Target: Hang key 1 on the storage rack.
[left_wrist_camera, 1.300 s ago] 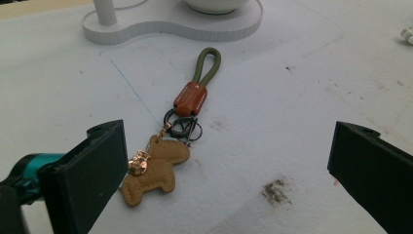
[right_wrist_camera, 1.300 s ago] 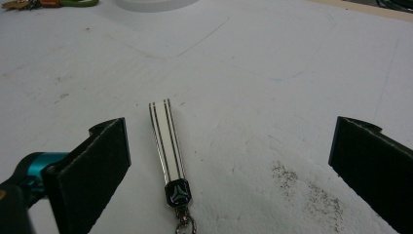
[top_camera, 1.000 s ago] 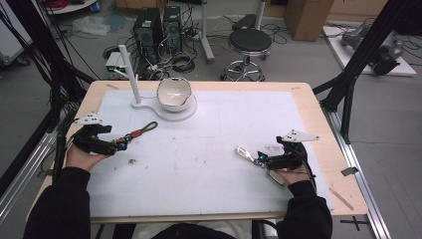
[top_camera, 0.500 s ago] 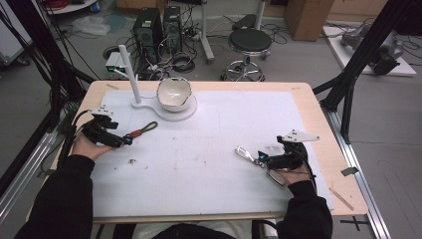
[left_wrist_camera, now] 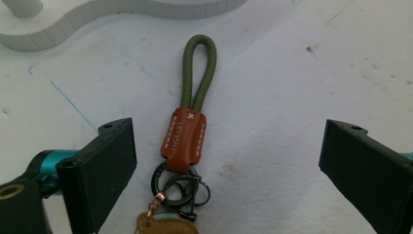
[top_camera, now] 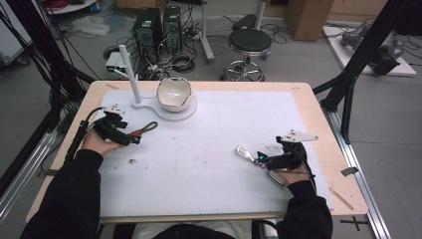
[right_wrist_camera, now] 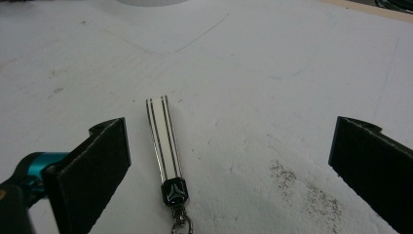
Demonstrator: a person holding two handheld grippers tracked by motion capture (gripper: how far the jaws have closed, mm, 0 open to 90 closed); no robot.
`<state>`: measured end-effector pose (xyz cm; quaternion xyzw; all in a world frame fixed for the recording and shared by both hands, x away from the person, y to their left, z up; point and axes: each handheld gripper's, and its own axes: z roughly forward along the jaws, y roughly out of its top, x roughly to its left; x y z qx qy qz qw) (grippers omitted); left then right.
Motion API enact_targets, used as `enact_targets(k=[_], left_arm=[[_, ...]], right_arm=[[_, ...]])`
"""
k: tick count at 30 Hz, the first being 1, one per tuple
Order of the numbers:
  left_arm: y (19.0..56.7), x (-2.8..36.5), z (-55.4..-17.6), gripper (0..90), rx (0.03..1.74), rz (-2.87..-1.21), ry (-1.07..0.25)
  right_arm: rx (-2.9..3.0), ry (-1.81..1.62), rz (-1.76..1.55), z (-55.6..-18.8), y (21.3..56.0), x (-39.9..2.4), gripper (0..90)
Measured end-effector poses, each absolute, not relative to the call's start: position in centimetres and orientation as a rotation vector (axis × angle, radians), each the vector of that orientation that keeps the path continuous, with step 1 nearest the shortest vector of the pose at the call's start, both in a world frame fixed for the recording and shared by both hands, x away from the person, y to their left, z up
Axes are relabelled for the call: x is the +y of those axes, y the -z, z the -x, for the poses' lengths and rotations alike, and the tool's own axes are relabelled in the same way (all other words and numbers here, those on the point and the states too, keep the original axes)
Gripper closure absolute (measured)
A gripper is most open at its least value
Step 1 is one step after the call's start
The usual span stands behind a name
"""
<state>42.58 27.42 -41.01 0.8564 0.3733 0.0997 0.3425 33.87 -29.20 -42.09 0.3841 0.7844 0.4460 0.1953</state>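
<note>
A keychain (left_wrist_camera: 187,134) with a brown leather sleeve, a green cord loop and dark rings lies flat on the white mat, also seen as the keychain (top_camera: 146,128) in the high view. My left gripper (left_wrist_camera: 229,134) is open around it and its pads do not touch it. The jaws have just been closing slightly. In the high view the left gripper (top_camera: 130,137) sits at the mat's left. A white strap (right_wrist_camera: 164,144) with dark stripes and a black clasp lies between the jaws of my open right gripper (right_wrist_camera: 230,129), nearer the left jaw. The right gripper (top_camera: 263,167) is at the mat's right.
A white bowl (top_camera: 174,93) rests on a flat white stand (top_camera: 166,114) with an upright post (top_camera: 128,67) at the back left. The white mat (top_camera: 209,149) covers the wooden table (top_camera: 318,129). A curved edge of the stand (left_wrist_camera: 73,27) lies just beyond the keychain.
My left gripper has moved to the right, up to the green-looped keychain. The keychain has barely shifted. The right hand and the strap have stayed put.
</note>
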Motion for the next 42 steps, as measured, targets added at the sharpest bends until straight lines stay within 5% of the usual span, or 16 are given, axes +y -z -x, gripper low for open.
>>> enact_targets(k=[8,16,25,27,42], left_arm=[[41.1,26.2,-44.5,7.0,0.977,-2.316,-0.234],[41.5,26.3,-45.2,18.3,0.983,-2.362,-0.188],[42.2,25.9,-45.1,46.8,1.008,-2.430,-0.225],[42.0,26.1,-45.1,67.9,1.033,-2.429,-0.252],[41.6,27.1,-45.4,72.7,1.054,-2.379,-0.157]], right_arm=[[2.197,-1.250,-1.075,-33.9,42.1,-29.2,0.6],[2.204,-1.251,-1.074,-33.9,42.1,-29.2,0.6],[2.193,-1.251,-1.065,-33.8,42.0,-29.2,0.7],[2.189,-1.253,-1.064,-33.8,42.0,-29.3,0.7],[2.191,-1.256,-1.071,-33.9,42.0,-29.2,0.7]])
